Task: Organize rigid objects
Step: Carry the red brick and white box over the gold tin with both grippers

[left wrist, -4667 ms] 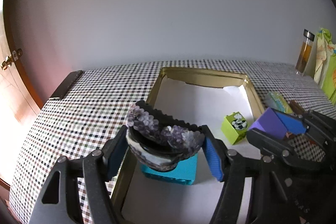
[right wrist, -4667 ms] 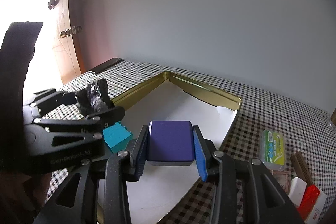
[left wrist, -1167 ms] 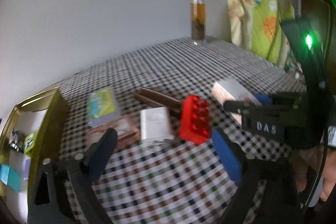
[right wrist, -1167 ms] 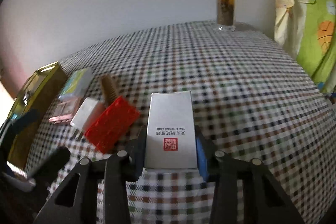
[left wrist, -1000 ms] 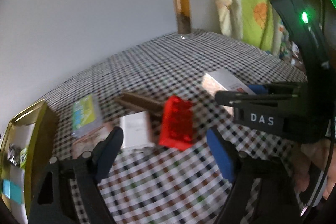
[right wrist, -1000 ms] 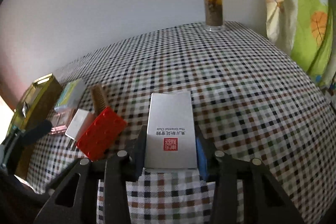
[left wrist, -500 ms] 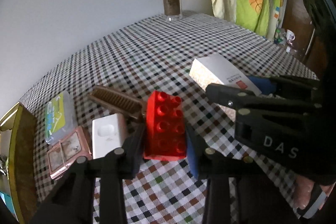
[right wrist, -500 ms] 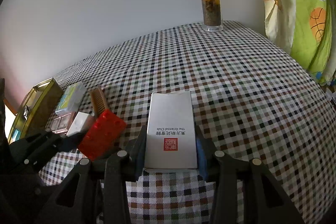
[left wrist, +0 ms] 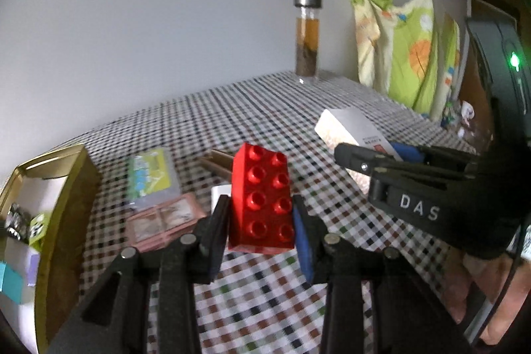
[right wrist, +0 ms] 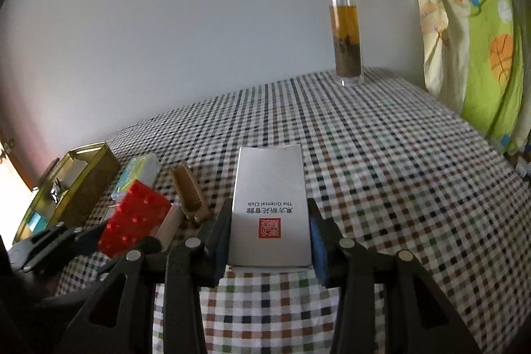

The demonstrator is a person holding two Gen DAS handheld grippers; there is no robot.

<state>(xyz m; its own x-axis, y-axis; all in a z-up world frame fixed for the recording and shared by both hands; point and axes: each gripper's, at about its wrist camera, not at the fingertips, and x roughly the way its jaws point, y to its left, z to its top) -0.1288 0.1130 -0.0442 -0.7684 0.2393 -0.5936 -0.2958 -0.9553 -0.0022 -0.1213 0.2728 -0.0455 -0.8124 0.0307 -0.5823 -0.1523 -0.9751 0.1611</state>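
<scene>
Red building brick (left wrist: 260,199): you hold it clamped between the pads of the left hand-held gripper (left wrist: 260,221), studs facing the camera, lifted clear of the checked tabletop (left wrist: 272,294). White carton (right wrist: 270,208): you hold it gripped in the right hand-held gripper (right wrist: 270,238), its printed face with a red seal uppermost.

Consult the left wrist view for items the right wrist view hides or shows poorly: a pink compact (left wrist: 164,223) behind the left pad, a small white case (left wrist: 220,194) partly covered by the brick, and part of a hand (left wrist: 491,287) at the right edge below the other gripper's body. The tin tray (left wrist: 71,188) at the tabletop's left edge shows small objects on its white lining, blurred.

Consult the right wrist view for the wooden comb (right wrist: 189,188), lying beside the brick, and the green-labelled clear box (right wrist: 137,173) next to the tray.

Surface and room: a checked cloth covers the tabletop. A steel-capped glass bottle (right wrist: 345,32) of amber liquid stands upright at the far edge against a plain pale wall. A green and yellow patterned cloth (right wrist: 471,48) hangs at the right.
</scene>
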